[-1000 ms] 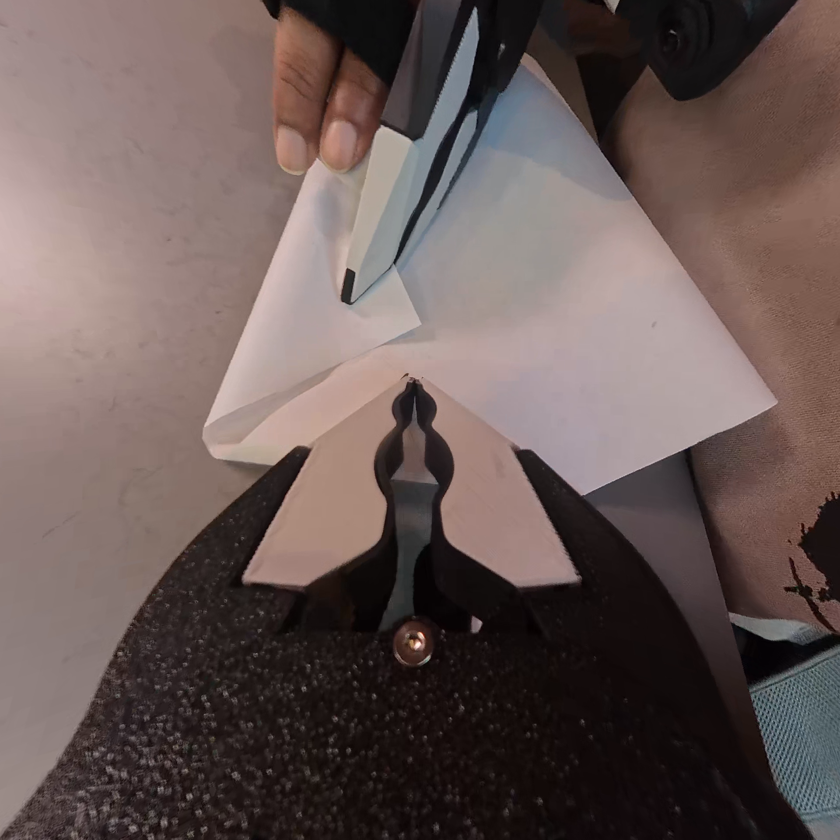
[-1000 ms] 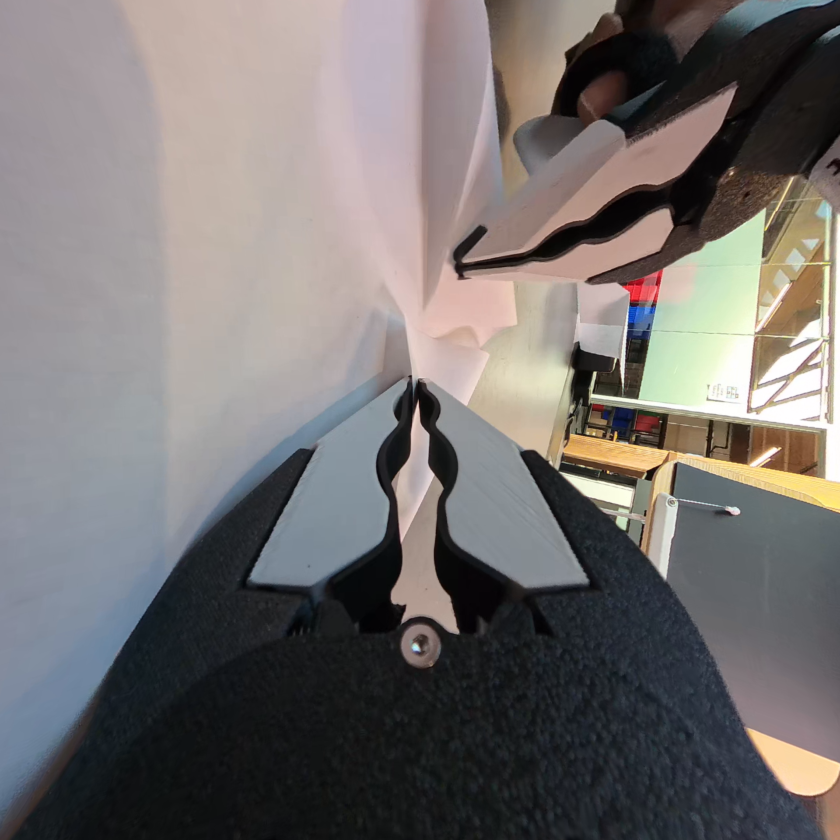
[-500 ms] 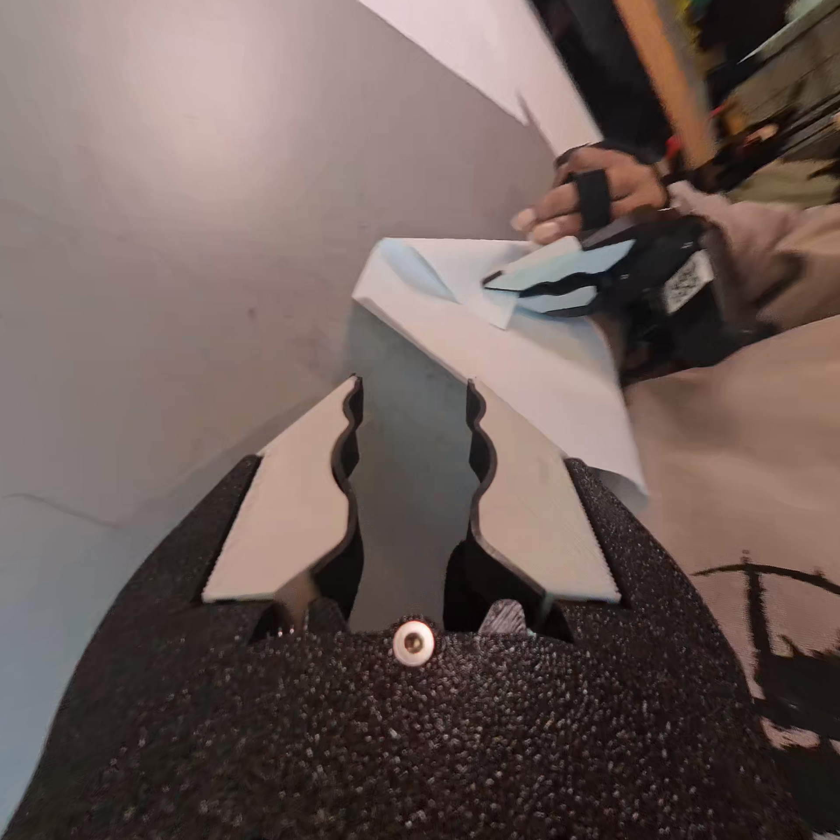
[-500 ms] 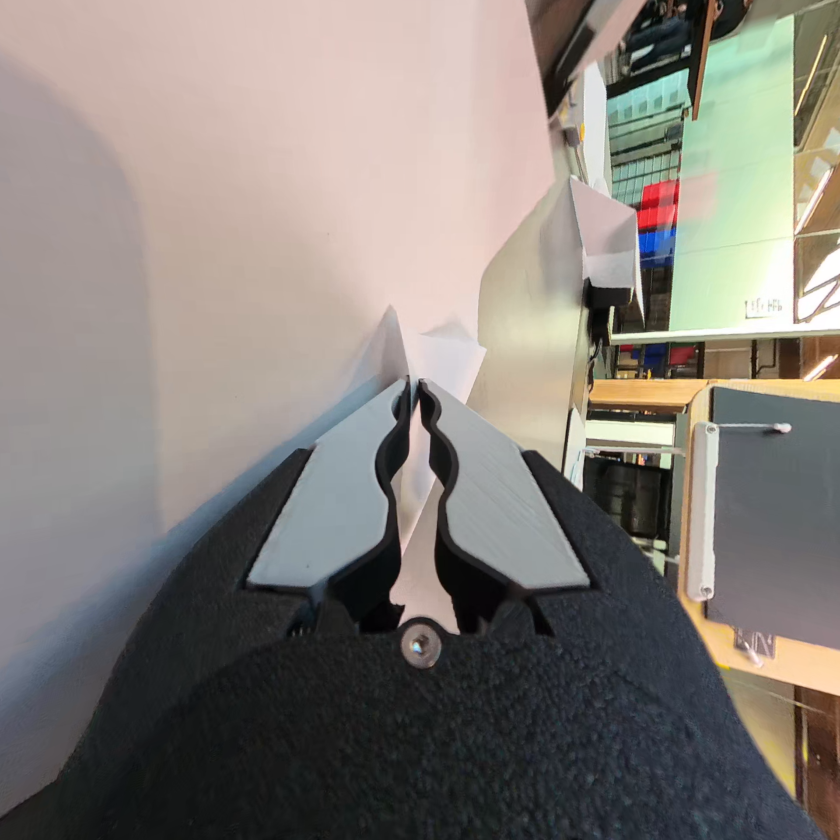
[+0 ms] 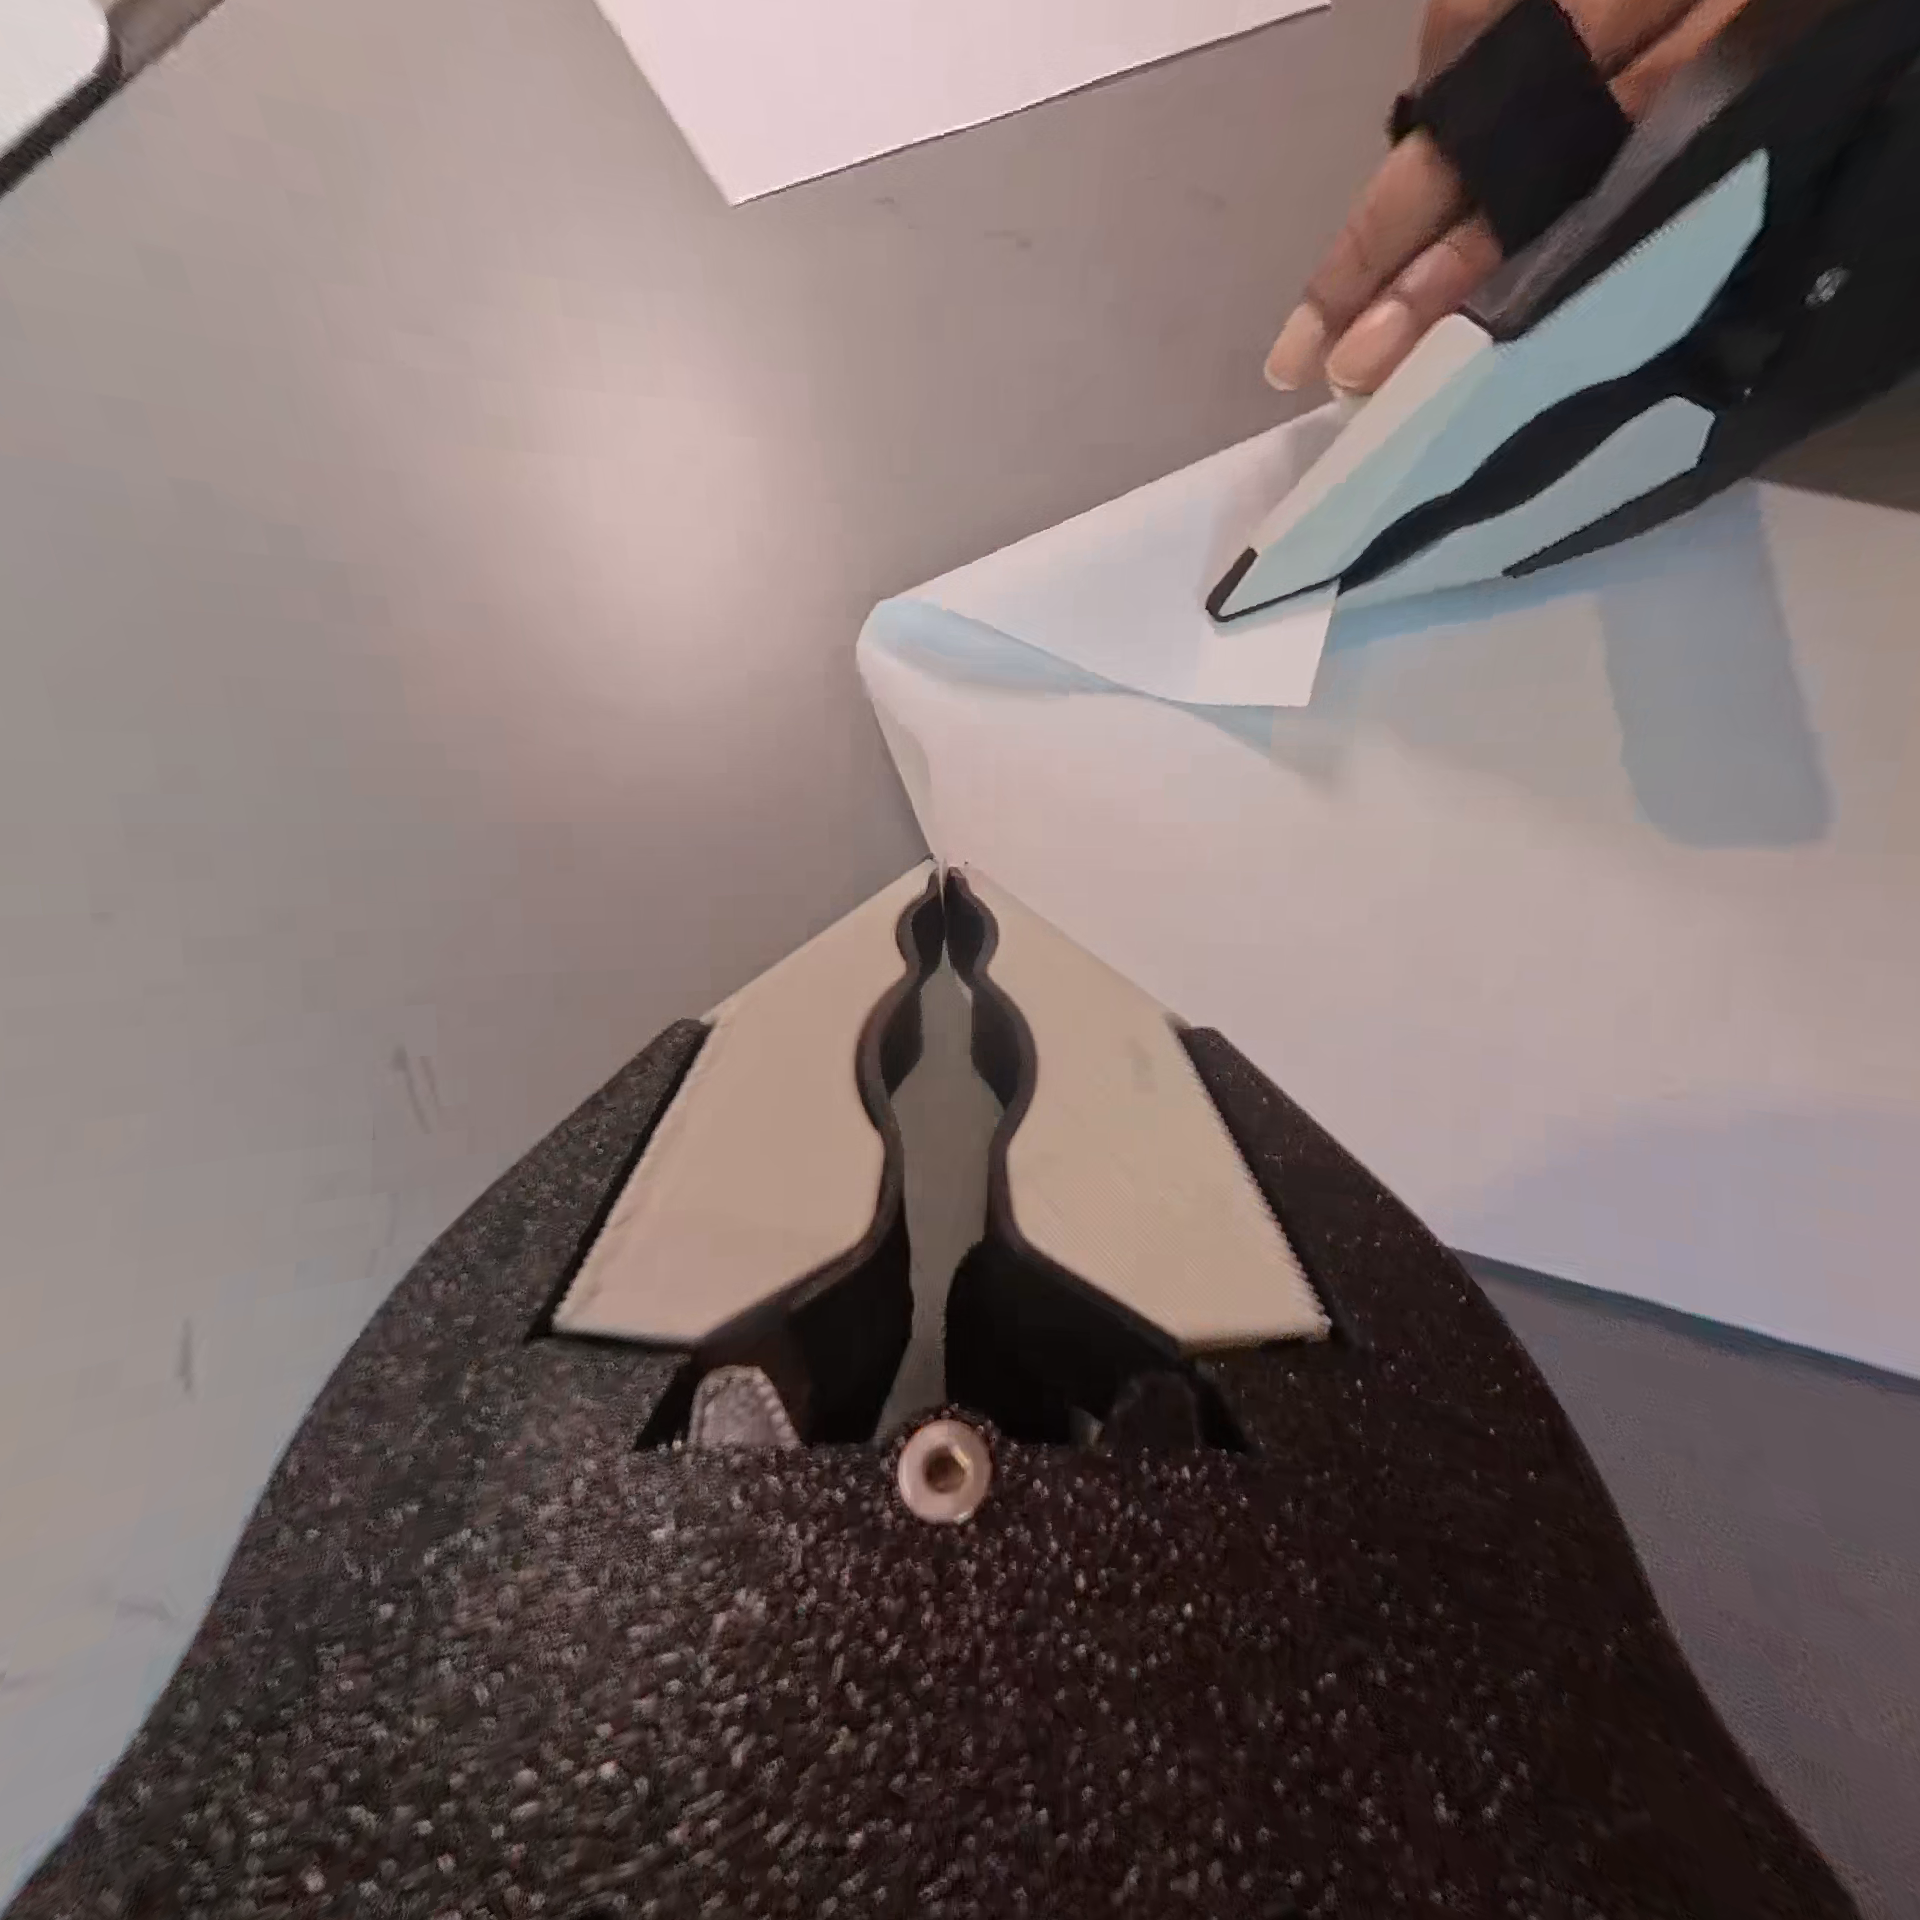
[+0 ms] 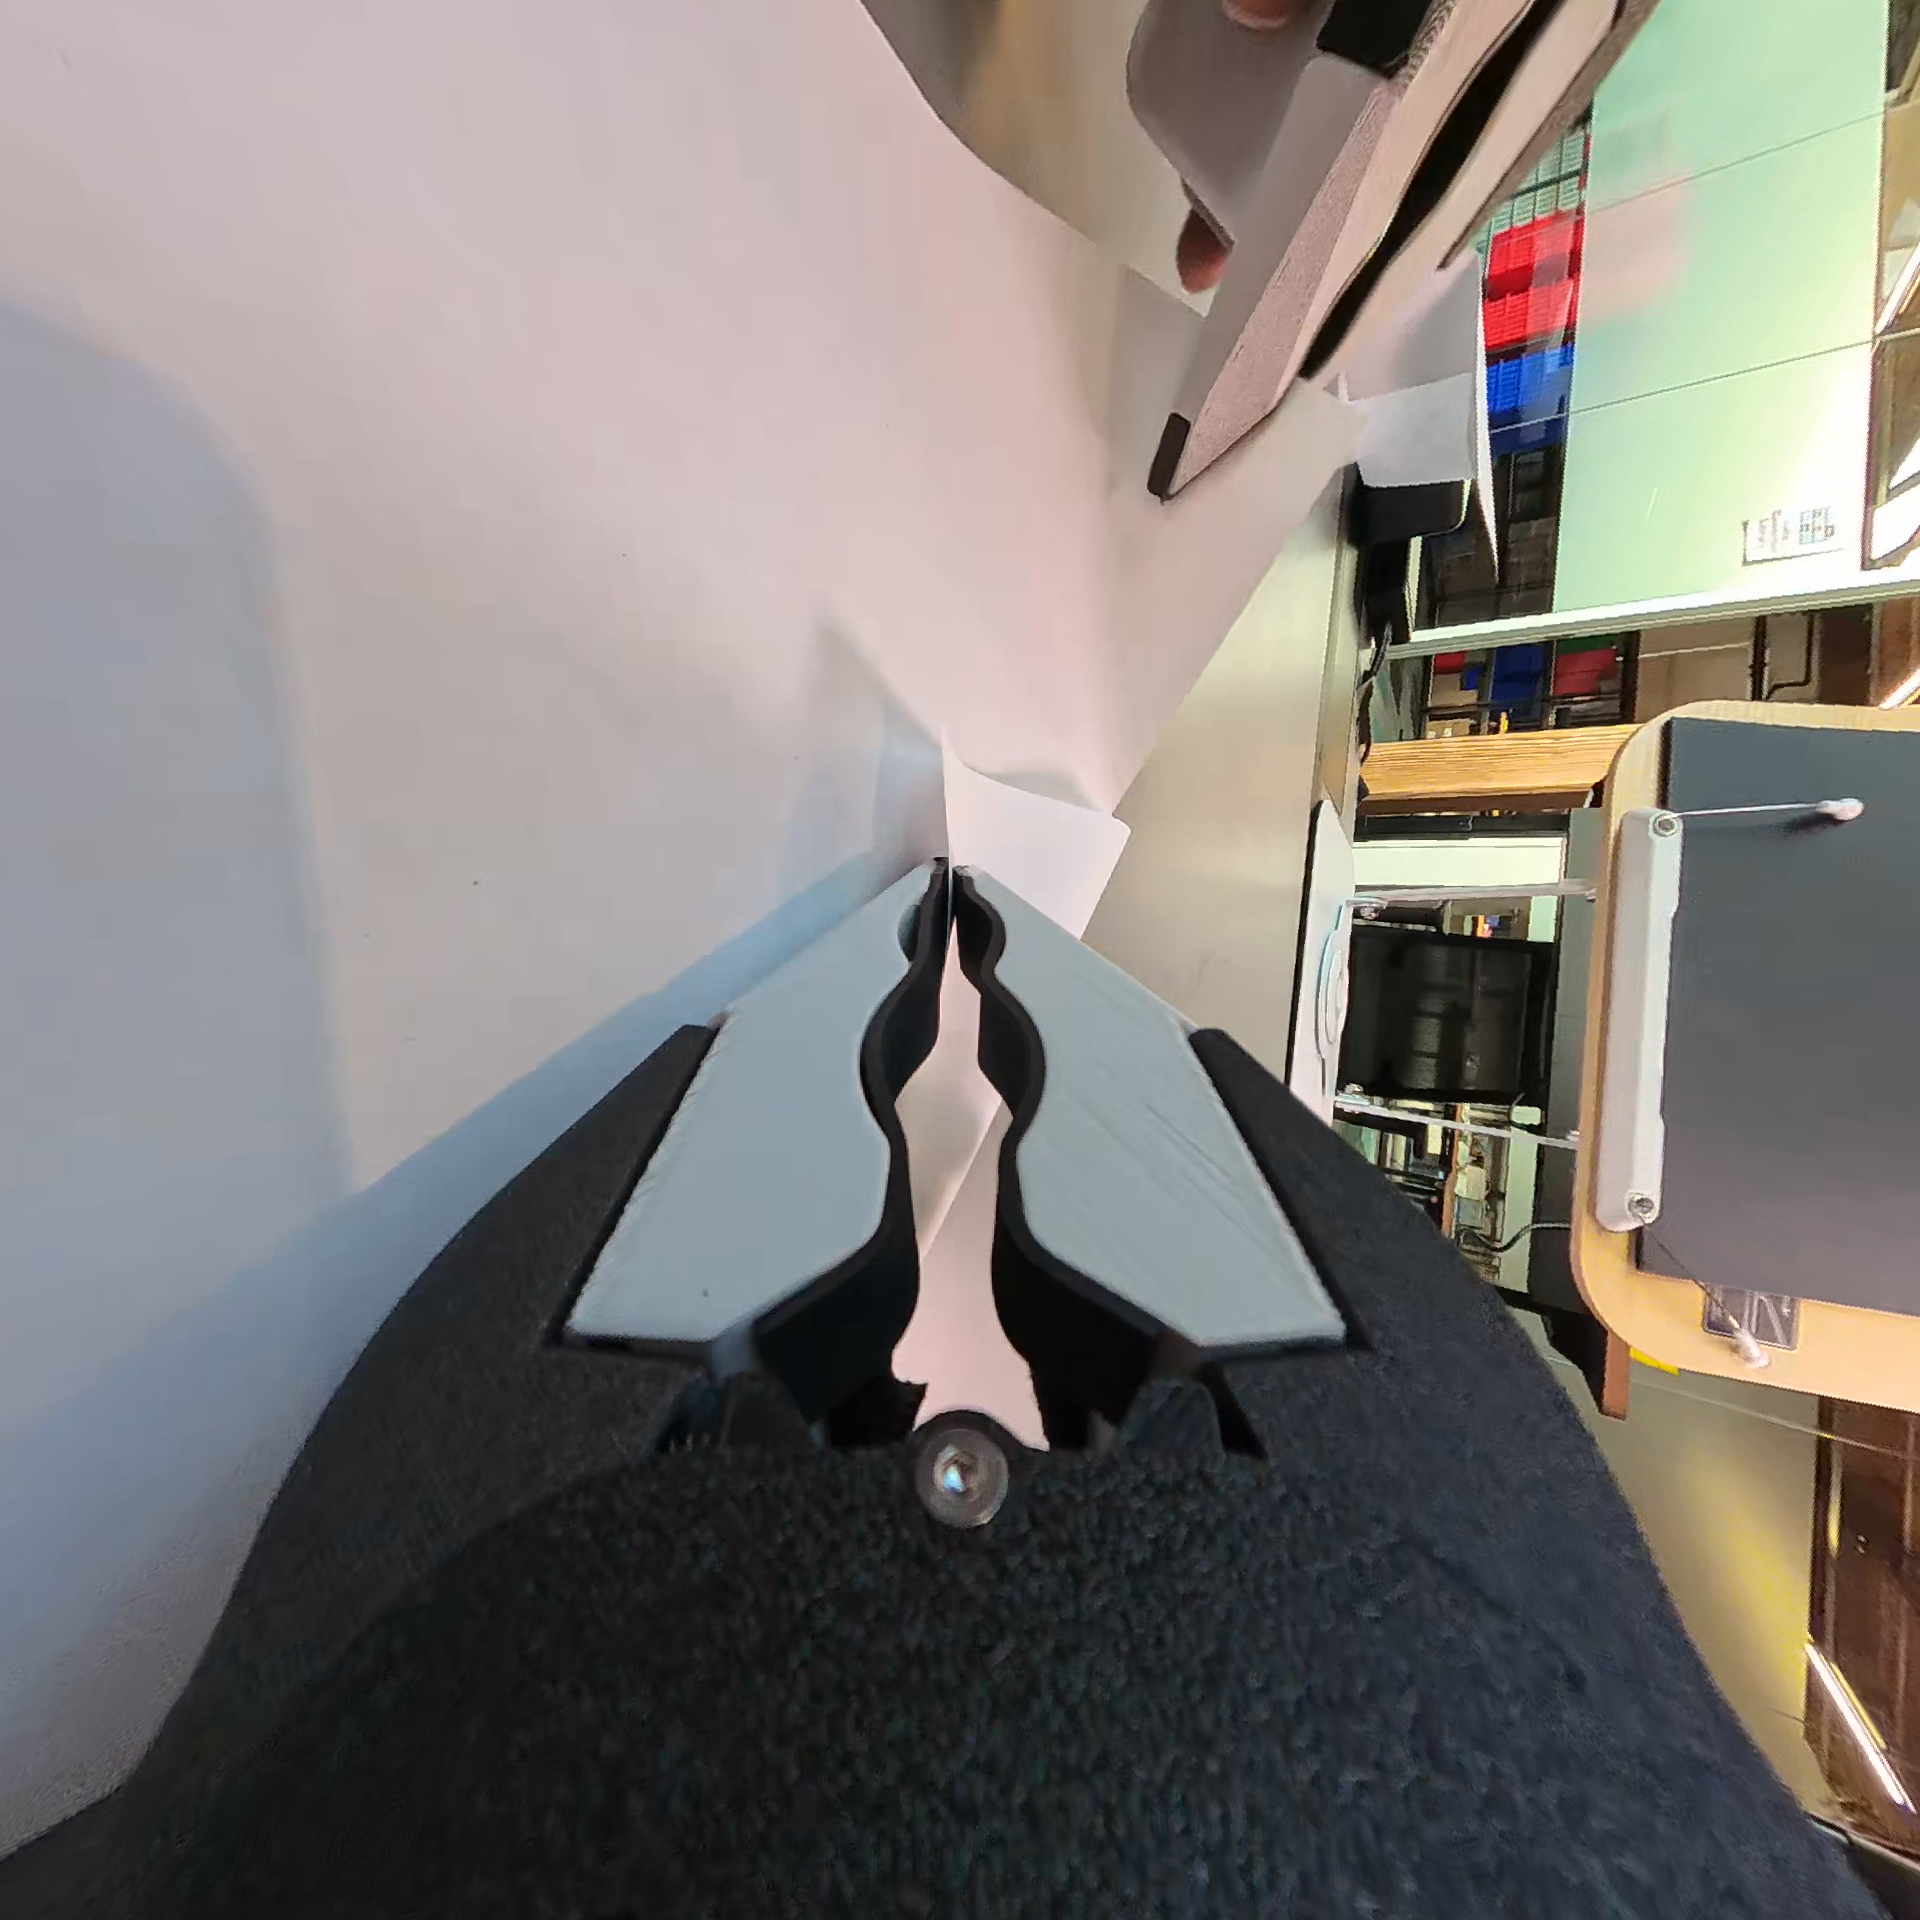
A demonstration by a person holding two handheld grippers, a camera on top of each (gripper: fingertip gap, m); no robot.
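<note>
A white paper sheet (image 5: 1351,935) lies on the grey table (image 5: 416,623) with one corner flap (image 5: 1143,634) folded over. My left gripper (image 5: 948,871) is shut on the sheet's near left edge, and paper shows between its fingers. My right gripper (image 5: 1231,603), held by a hand (image 5: 1382,270), is shut on the folded flap. In the right wrist view the right gripper (image 6: 948,868) pinches the flap, with the sheet (image 6: 520,416) spread to its left. The left gripper (image 6: 1169,473) shows above it, partly cut off by the frame.
A second white sheet (image 5: 935,83) lies at the far side of the table. A pale rounded object (image 5: 42,52) sits at the far left corner. Beyond the table edge (image 6: 1226,779) are shelves with red and blue bins (image 6: 1527,312) and a wood-framed dark board (image 6: 1787,987). Across from one pair of fingers to the other is roughly 10 cm.
The left gripper, shut on the sheet's middle a second ago, opened and drew back, and is now shut on the sheet's edge. The right gripper has stayed shut on the flap.
</note>
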